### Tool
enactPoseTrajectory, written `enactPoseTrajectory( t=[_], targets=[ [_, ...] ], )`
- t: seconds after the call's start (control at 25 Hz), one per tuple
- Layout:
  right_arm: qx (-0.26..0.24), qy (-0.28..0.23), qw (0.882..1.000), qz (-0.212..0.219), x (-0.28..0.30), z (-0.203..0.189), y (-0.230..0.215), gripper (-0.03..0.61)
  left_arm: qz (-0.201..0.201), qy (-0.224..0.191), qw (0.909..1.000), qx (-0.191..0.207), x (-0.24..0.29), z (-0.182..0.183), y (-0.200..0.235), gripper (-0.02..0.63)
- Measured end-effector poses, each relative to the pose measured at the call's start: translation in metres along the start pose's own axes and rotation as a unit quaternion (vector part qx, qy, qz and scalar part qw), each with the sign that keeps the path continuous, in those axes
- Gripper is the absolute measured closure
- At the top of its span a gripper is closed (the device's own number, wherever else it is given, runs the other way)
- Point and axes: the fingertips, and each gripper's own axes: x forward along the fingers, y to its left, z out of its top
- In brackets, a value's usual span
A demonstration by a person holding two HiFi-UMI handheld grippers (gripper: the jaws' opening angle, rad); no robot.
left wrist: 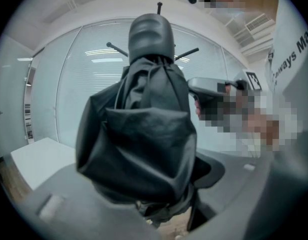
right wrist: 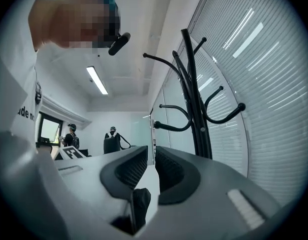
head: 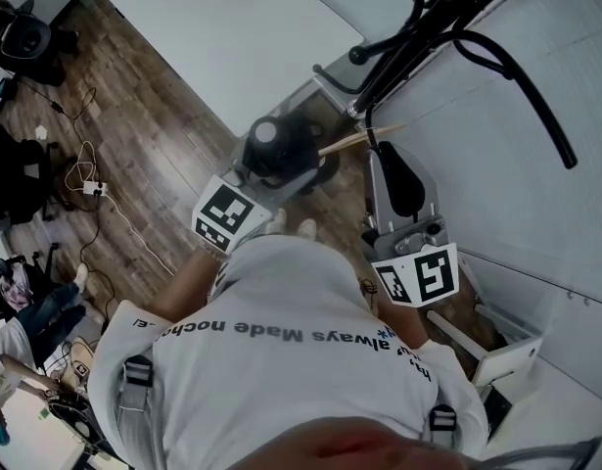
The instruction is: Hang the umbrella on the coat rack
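Two tools in the head view. Left tool is clamped wide round the folded black umbrella, which stands up out of it with its rounded grey cap toward the camera. Pale wooden rod sticks out from the bundle toward the coat rack; can't tell which end of the umbrella it is. Right tool sits just beside it on the rack side, carrying nothing. Rack's black curved arms sweep across the top right, in front of the glass wall. White counter is at top left and the wood floor below, with cables on it

Left tool view: umbrella fills the middle, fabric bunched between the pads and pressed on both sides, cap up. Umbrella is not on the rack. Rack's hook tips and top show behind the cap, apart from it. Right tool shows at the right, at about cap height and not touching the umbrella

Right tool view: ribbed pads stand slightly apart with a narrow gap, white showing through, nothing pinched. Small dark piece sits low near the base of the gap; can't tell what it is. Rack post rises just beyond the right pad, hooks curling left and right, against the blinds. Two people stand far back
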Motion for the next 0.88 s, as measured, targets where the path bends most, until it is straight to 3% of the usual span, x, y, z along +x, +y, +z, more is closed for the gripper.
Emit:
enactPoseTrajectory(
  t=[0.36, 0.68, 0.88],
  targets=[
    [0.071, 0.012, 0.995, 0.076, 0.024, -0.006, 0.021, 0.496, -0.030, 0.029, 0.9989, 0.022, 0.010, -0.011, -0.010, 0.327],
    [0.090, 0.032, 0.990, 0.103, 0.032, -0.016, 0.026, 0.477, -0.048, 0.042, 0.9970, 0.044, 0.013, -0.012, -0.015, 0.327],
    [0.087, 0.033, 0.991, 0.098, 0.032, -0.015, 0.023, 0.569, -0.052, 0.044, 0.9965, 0.049, 0.014, -0.009, -0.014, 0.327]
  ],
)
